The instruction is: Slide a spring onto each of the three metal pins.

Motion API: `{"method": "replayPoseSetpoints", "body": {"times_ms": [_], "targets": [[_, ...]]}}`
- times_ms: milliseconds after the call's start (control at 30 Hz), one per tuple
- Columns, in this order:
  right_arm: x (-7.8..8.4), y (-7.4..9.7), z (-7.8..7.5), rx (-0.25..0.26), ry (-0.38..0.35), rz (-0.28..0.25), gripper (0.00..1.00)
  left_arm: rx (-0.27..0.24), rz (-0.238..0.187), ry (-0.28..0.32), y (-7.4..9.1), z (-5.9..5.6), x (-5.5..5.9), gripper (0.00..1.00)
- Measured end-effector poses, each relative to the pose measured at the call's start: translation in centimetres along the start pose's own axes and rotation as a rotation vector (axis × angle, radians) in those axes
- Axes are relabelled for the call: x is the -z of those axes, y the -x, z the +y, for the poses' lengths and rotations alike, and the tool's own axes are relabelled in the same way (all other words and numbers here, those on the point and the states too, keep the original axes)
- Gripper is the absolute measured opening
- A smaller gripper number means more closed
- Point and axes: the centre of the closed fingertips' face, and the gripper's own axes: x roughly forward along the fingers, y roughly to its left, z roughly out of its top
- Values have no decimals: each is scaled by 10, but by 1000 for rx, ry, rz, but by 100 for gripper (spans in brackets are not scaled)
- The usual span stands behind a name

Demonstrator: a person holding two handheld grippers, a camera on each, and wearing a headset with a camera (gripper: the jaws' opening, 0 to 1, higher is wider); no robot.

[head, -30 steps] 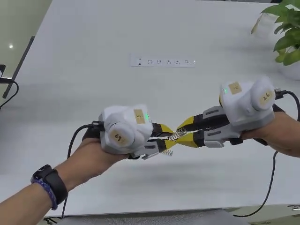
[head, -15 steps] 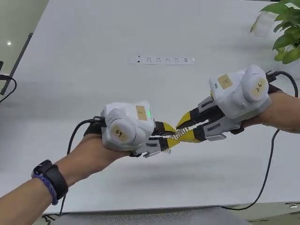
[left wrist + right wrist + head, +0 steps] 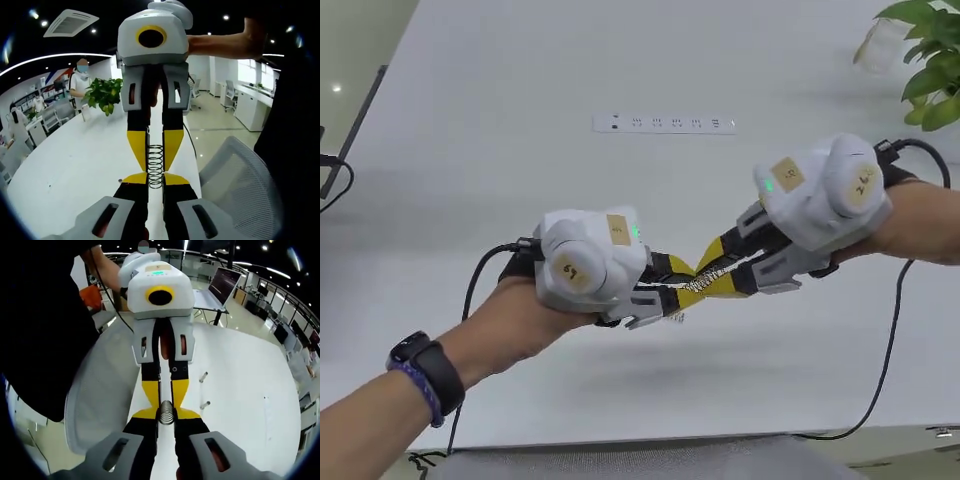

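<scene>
My two grippers meet tip to tip above the white table (image 3: 520, 150). A small metal spring (image 3: 712, 274) lies along the line between them. My right gripper (image 3: 708, 280) is shut on its sides. In the left gripper view the spring (image 3: 155, 162) stands between the right gripper's (image 3: 155, 150) yellow fingertips, and its near end reaches into my left gripper (image 3: 155, 180). The left gripper (image 3: 678, 285) is shut on a thin metal pin that is mostly hidden inside the spring. The right gripper view shows the spring (image 3: 167, 412) end-on between my right gripper (image 3: 167, 421) and the left gripper (image 3: 167, 400).
Two small metal pieces (image 3: 203, 377) (image 3: 205, 405) lie on the table beyond the grippers, and one (image 3: 675, 318) lies just under them. A power strip (image 3: 665, 124) sits mid-table, a potted plant (image 3: 925, 60) at the far right. A chair (image 3: 235, 170) stands at the table's near edge.
The right gripper has come up and to the left, closer to the left gripper. Their yellow tips now overlap, and the spring sits nearer the left gripper's jaws.
</scene>
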Motion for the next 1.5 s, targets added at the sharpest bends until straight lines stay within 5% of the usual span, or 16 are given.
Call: {"method": "replayPoseSetpoints", "body": {"times_ms": [533,1033,1333,1500], "targets": [[6,-5,1,-20,45,52,9,17,10,5,-5,-2,6,3],[17,-12,-2,-18,28,91,9,-22,27,57,5,2,20,14],[32,-23,-6,-7,22,135,9,-80,37,127,21,6,40,20],[37,-29,-11,-4,13,142,9,-142,59,182,38,12,60,27]]}}
